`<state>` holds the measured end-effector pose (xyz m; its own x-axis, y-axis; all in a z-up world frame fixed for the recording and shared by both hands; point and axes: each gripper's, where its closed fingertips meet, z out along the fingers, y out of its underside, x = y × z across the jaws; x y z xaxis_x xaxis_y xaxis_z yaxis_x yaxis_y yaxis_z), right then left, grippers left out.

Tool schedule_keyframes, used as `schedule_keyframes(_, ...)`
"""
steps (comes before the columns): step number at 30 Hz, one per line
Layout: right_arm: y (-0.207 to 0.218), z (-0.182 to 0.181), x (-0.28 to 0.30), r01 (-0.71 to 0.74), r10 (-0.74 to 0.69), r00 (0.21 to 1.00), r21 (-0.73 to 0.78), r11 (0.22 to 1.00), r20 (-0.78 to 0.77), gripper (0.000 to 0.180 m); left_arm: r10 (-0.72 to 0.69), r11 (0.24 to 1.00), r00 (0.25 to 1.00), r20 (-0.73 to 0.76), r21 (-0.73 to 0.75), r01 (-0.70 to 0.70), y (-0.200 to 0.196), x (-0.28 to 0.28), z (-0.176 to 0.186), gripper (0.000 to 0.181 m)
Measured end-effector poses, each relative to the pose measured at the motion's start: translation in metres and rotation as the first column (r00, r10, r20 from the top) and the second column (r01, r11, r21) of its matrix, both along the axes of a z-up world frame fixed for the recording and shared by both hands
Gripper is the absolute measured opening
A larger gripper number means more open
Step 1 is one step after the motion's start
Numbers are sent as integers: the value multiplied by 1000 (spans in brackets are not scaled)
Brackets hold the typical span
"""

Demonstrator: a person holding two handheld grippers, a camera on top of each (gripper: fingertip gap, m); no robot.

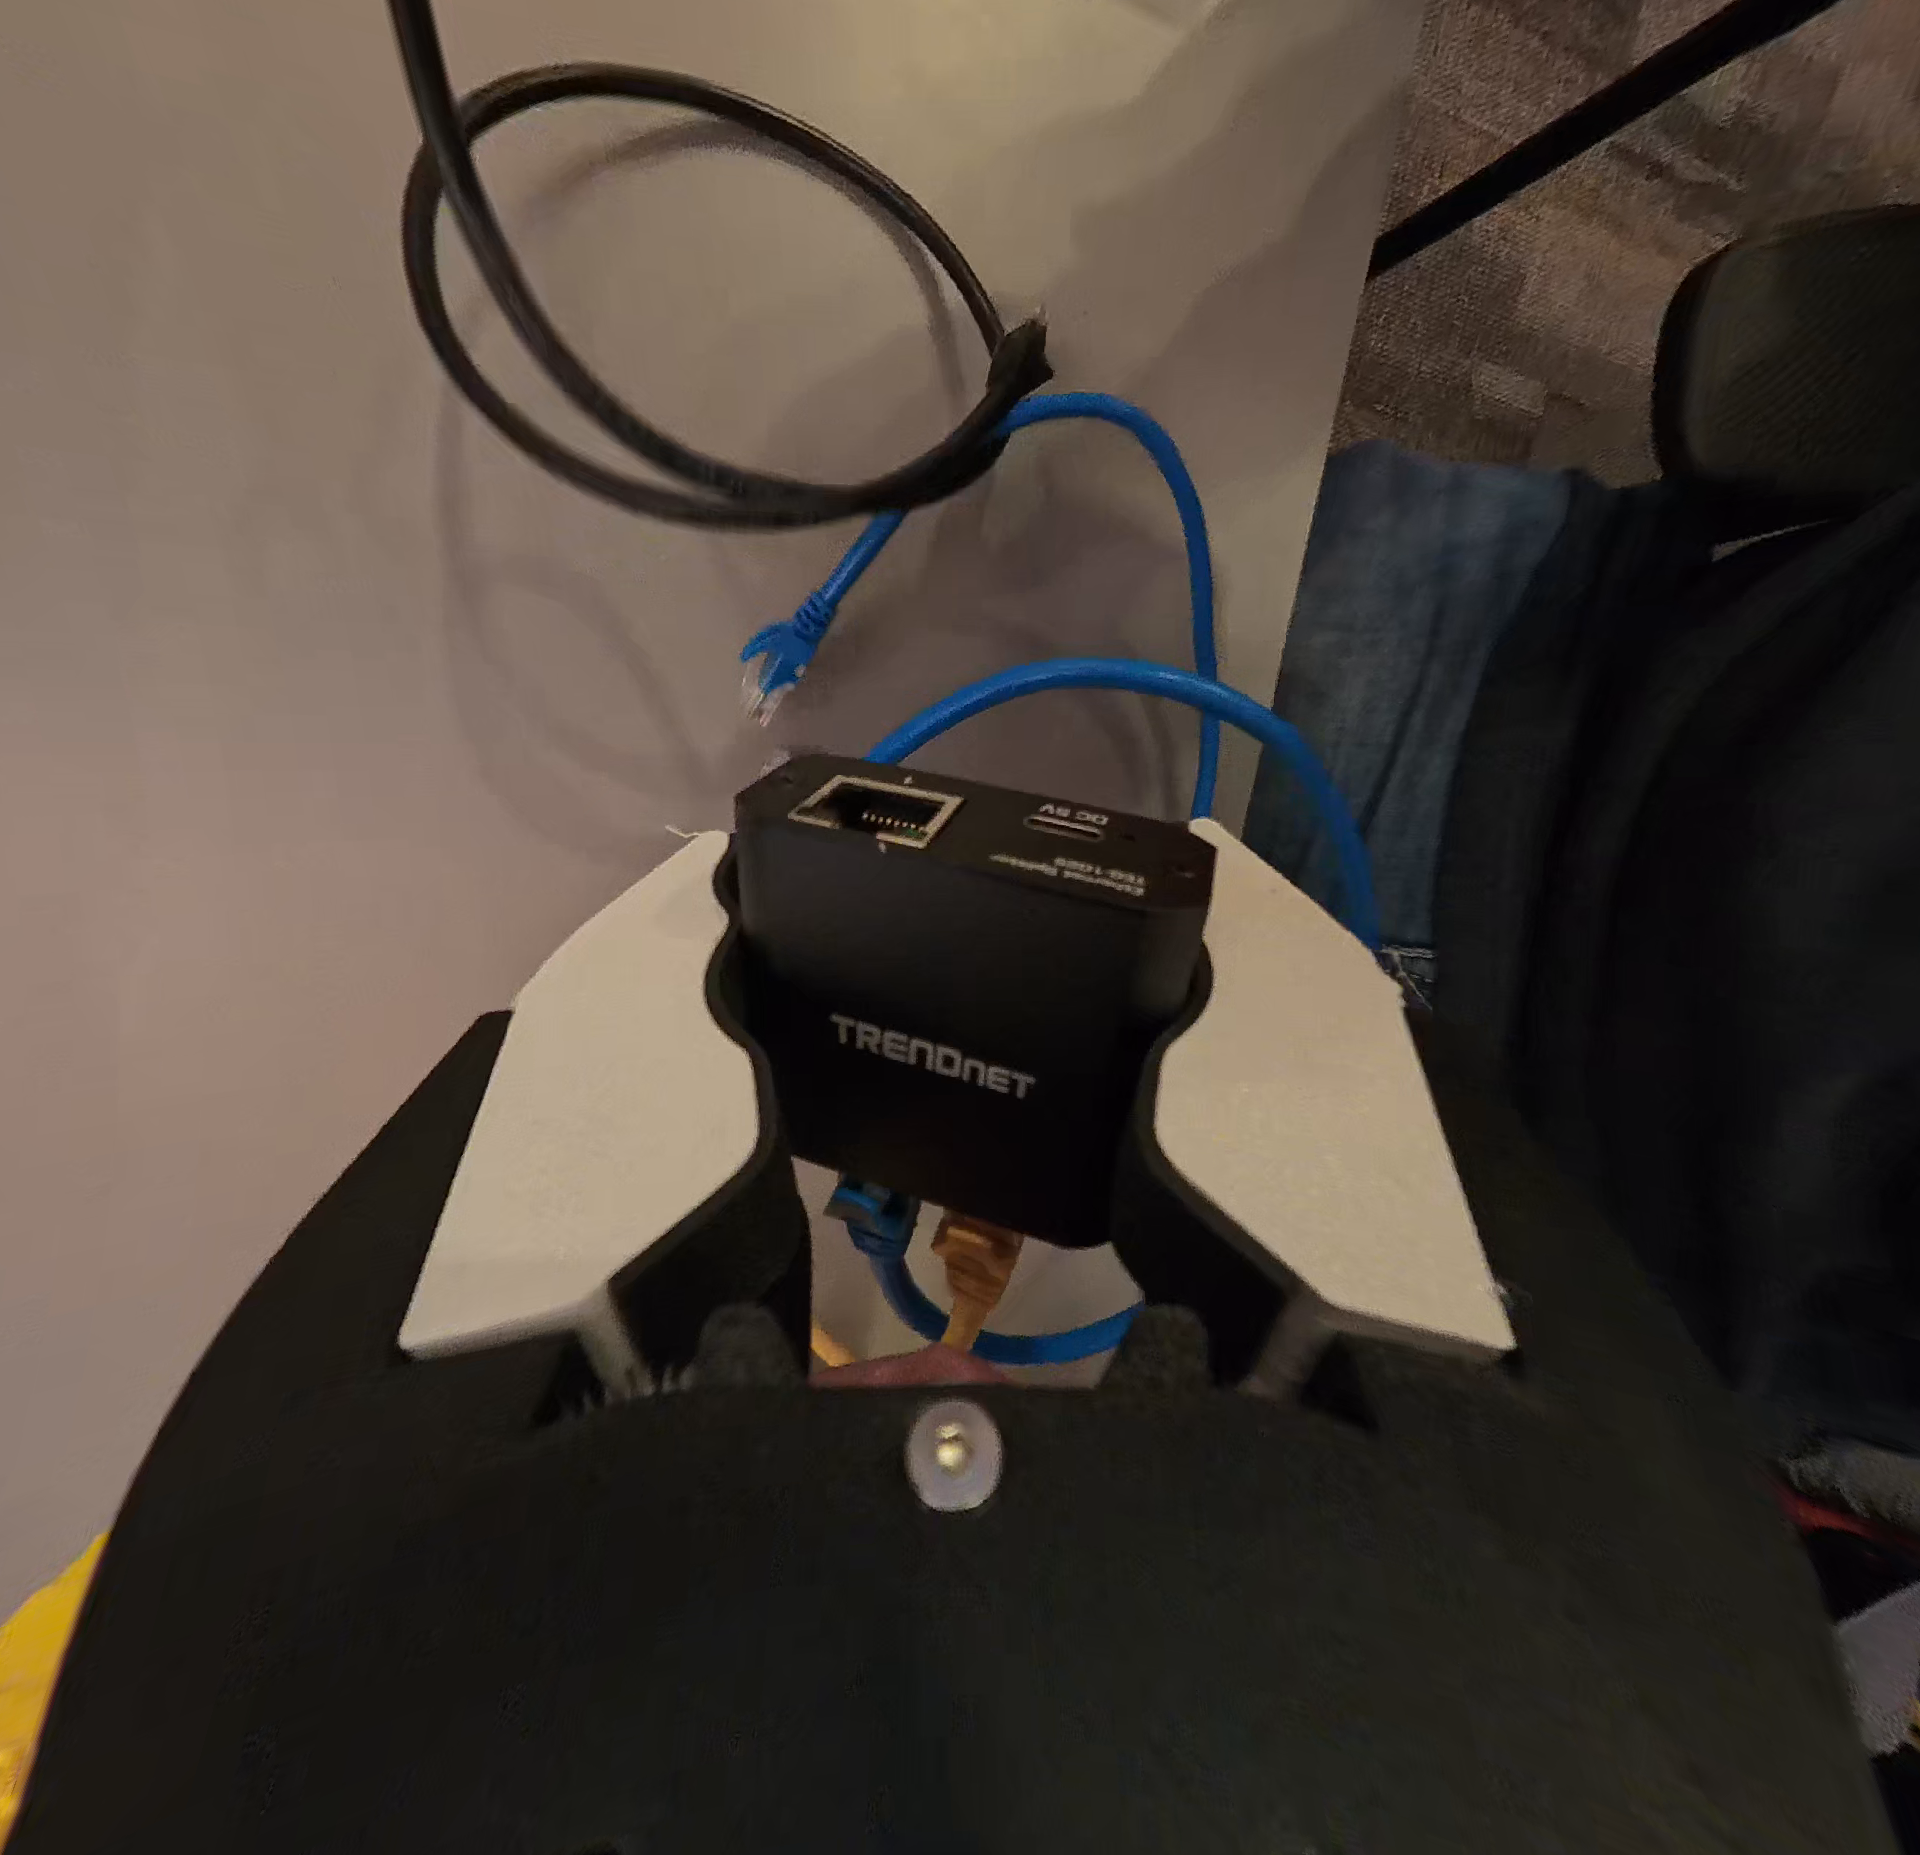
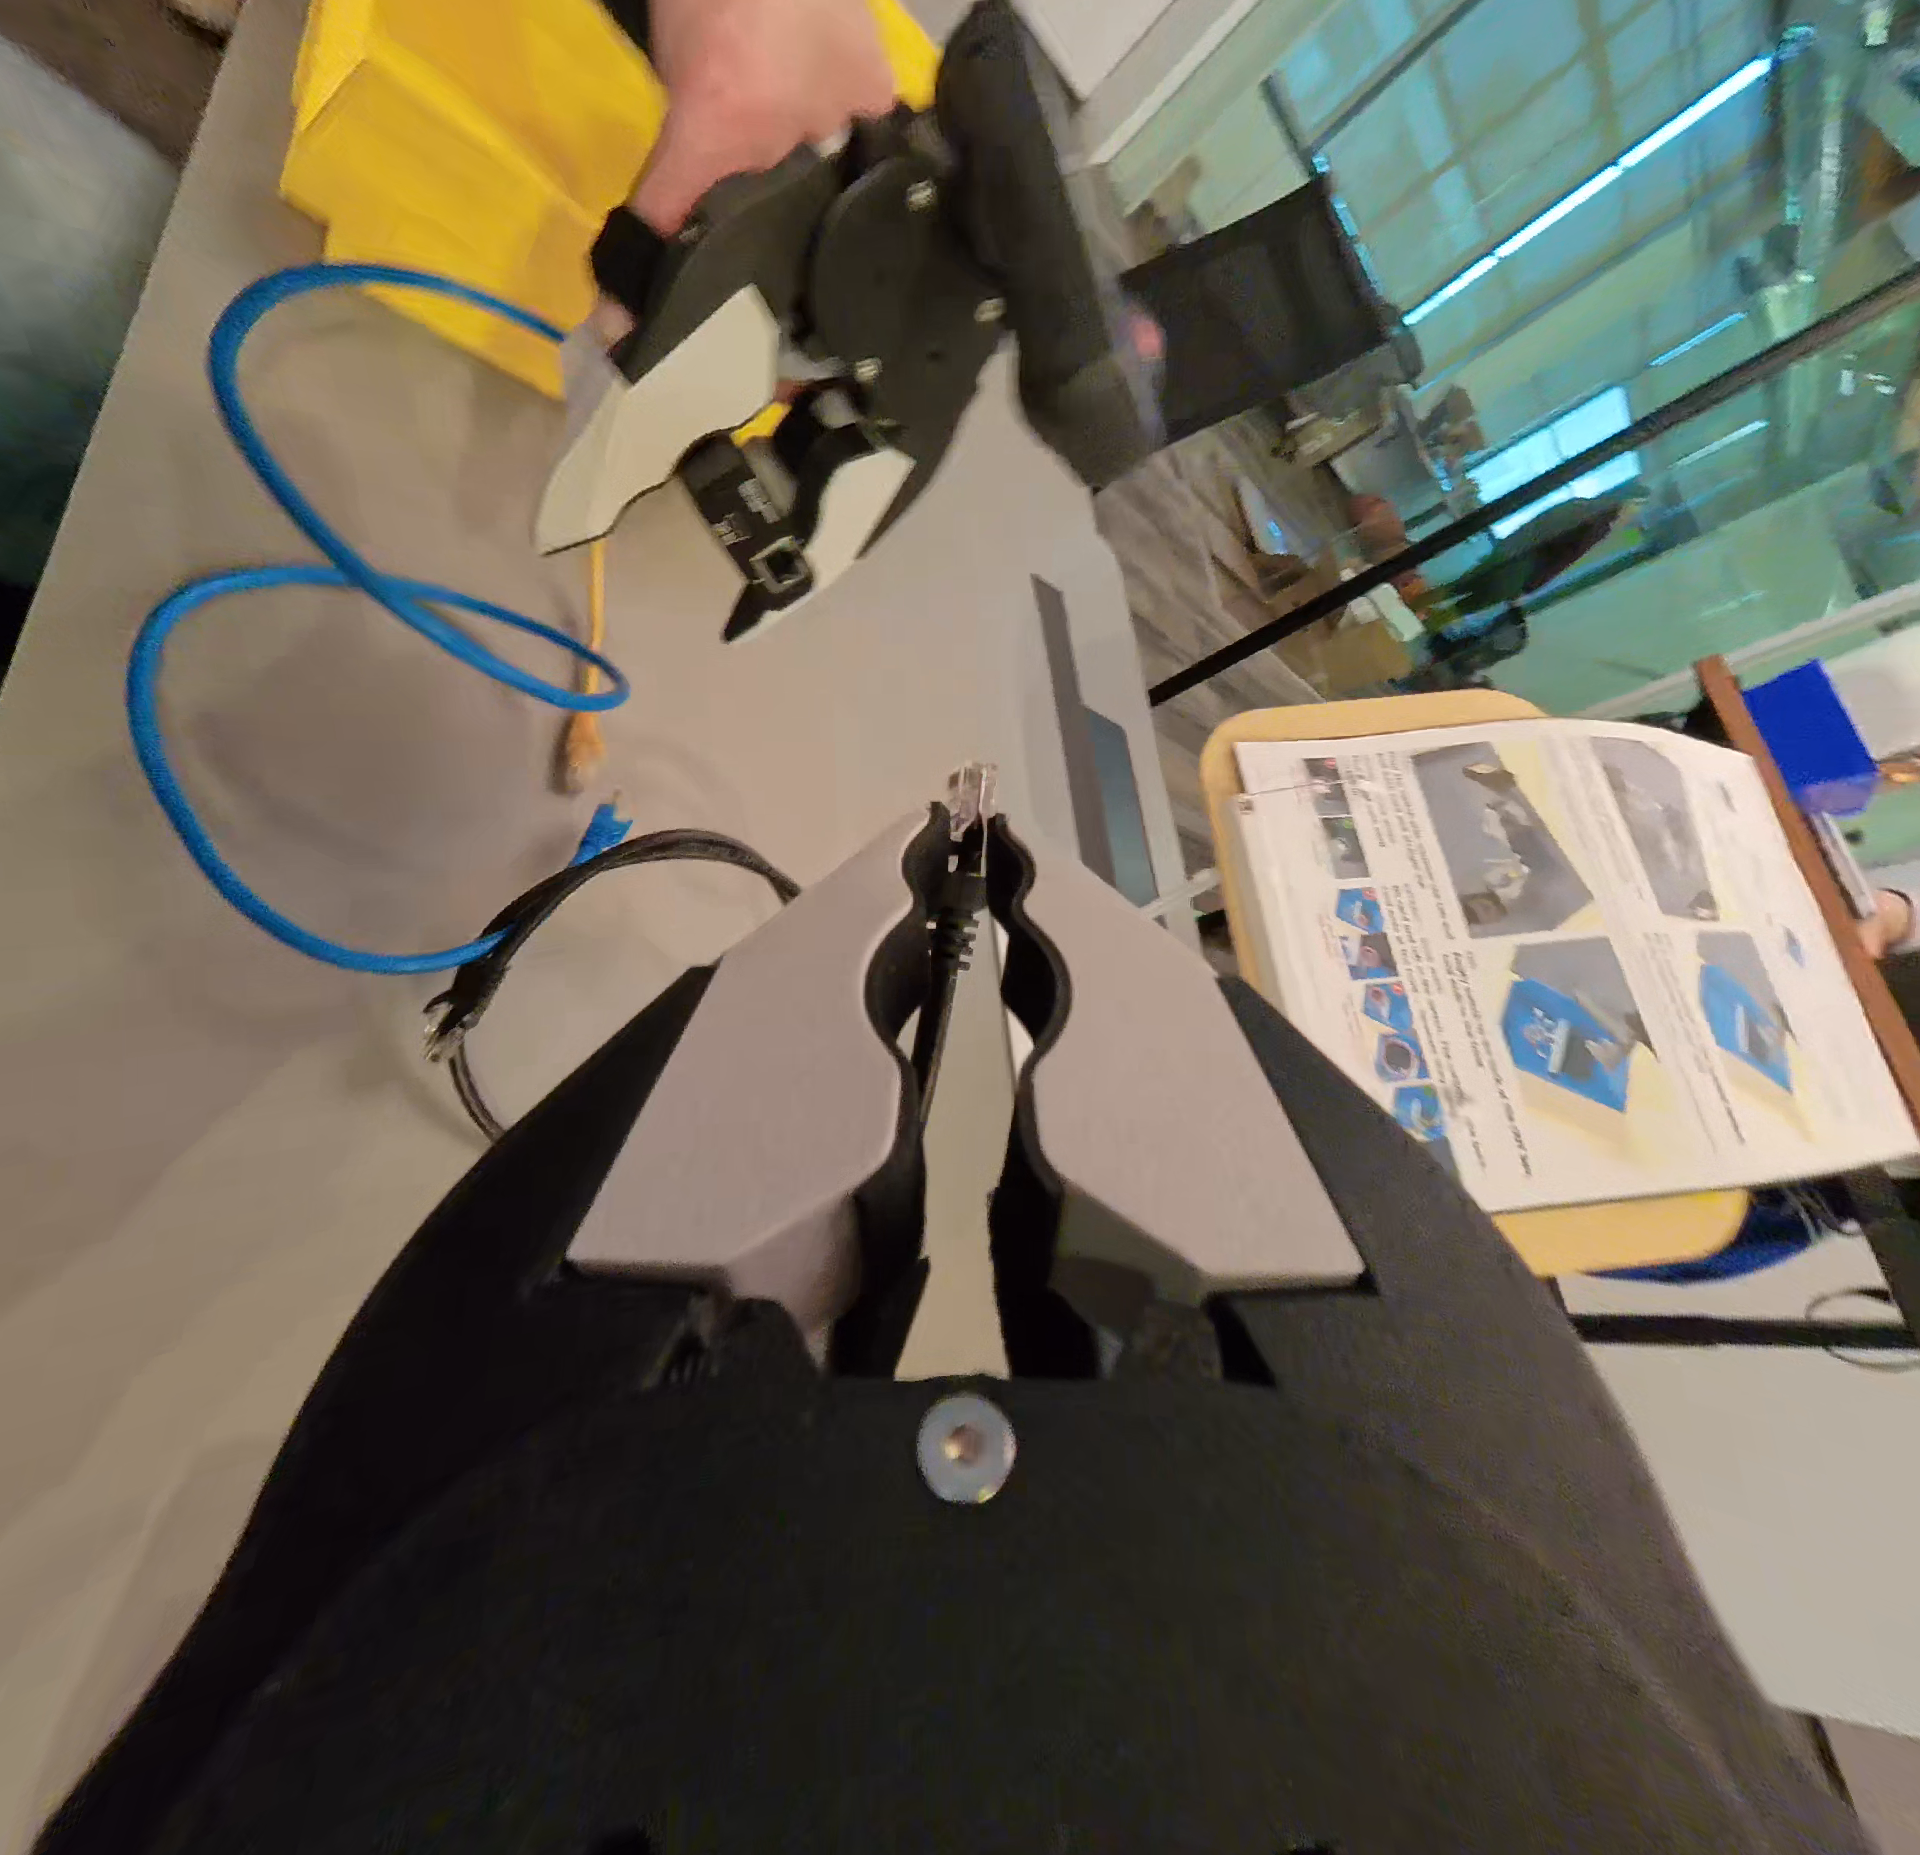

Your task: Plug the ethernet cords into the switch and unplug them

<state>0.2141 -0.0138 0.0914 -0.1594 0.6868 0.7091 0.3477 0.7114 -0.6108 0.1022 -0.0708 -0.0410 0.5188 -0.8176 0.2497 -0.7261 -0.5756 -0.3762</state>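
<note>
My left gripper (image 1: 966, 849) is shut on the small black switch (image 1: 966, 984) and holds it above the grey table (image 1: 260, 558). An empty port (image 1: 871, 813) faces away from me. A blue cord (image 1: 878, 1223) and a yellow cord (image 1: 971, 1275) are plugged into its near end. My right gripper (image 2: 964, 829) is shut on the black cord's plug (image 2: 971, 792), whose clear tip sticks out past the fingertips. The switch (image 2: 753, 527) shows up and to the left of it, apart, in the left gripper (image 2: 646, 579). The black cord (image 1: 675, 299) loops on the table.
A yellow box (image 2: 468, 143) stands at the table's far end behind a hand (image 2: 758, 70). Blue cord loops (image 2: 312, 610), a loose blue plug (image 1: 774, 662), a yellow plug (image 2: 582, 756) and the black cord's other plug (image 2: 447, 1016) lie on the table. Printed sheets (image 2: 1558, 953) lie right. Tip to tip, the grippers are about 20 cm apart.
</note>
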Motion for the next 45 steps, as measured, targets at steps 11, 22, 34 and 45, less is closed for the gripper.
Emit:
schedule_keyframes(11,56,111,62,301,-283,938,64,951,-201,3,61,997,998,6,52,-61,-7,-29,-14,76)
schedule_keyframes(22,59,94,25,310,-319,928,-76,948,-193,3,-14,997,1000,-1,75,14,-10,4,-29,76)
schedule_keyframes(34,37,-62,-46,256,-291,957,-402,879,-26,4,-86,980,996,25,180,80,-1,26,-4,76)
schedule_keyframes(45,22,-134,-57,237,-200,971,-465,853,128,6,-121,981,989,-88,140,132,-18,15,-41,76)
